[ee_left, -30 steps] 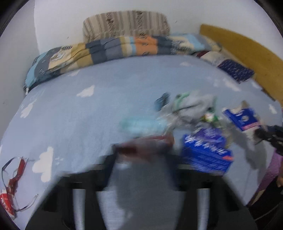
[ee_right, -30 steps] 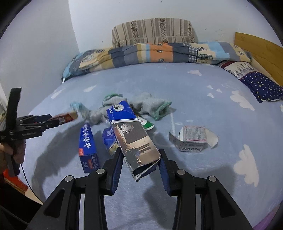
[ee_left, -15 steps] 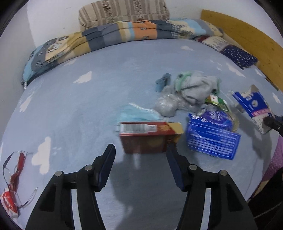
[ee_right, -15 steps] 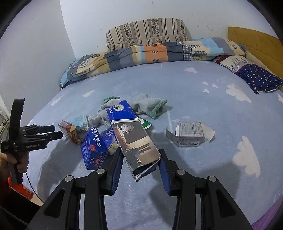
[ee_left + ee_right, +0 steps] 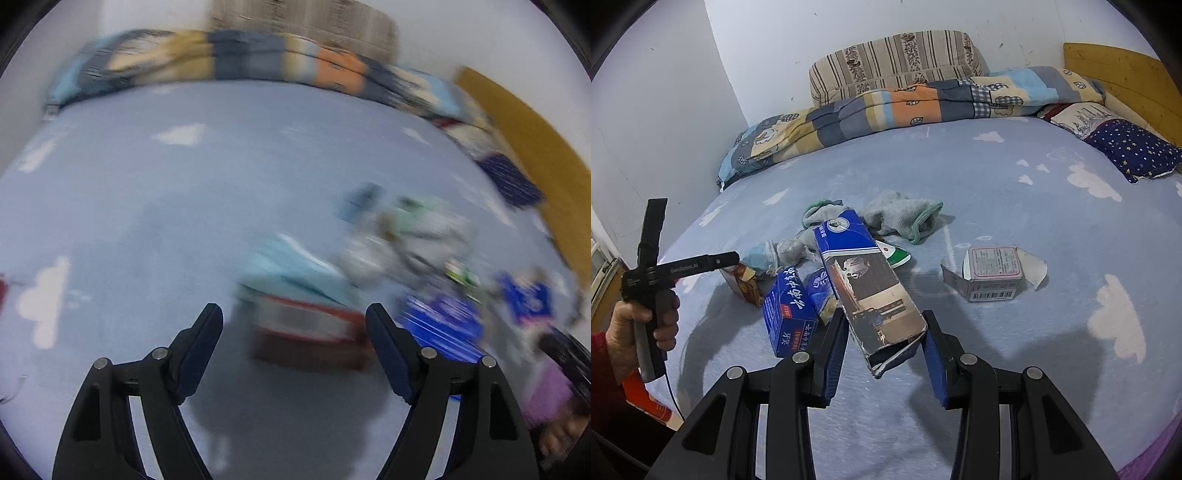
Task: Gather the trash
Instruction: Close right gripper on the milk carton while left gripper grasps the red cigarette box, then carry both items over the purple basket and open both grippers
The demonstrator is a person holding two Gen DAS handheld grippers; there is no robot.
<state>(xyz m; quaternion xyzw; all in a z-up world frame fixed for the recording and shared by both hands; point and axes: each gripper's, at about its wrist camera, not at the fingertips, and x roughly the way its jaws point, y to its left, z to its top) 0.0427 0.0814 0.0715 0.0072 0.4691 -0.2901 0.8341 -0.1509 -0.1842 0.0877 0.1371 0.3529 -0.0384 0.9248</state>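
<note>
Jaws of left gripper (image 5: pixel 294 318) opening wide w/ nothing gripped; red box (image 5: pixel 308 330) just ahead, long axis crosswise. Right gripper (image 5: pixel 884 332) clamps blue carton (image 5: pixel 866 280).

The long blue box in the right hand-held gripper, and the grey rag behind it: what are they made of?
Long blue box: looks like thin printed cardboard with a slight sheen; its near end flap is torn open and its edges are scuffed white. Grey rag: soft, fuzzy cloth, probably terry, crumpled, with a green hem.
</note>
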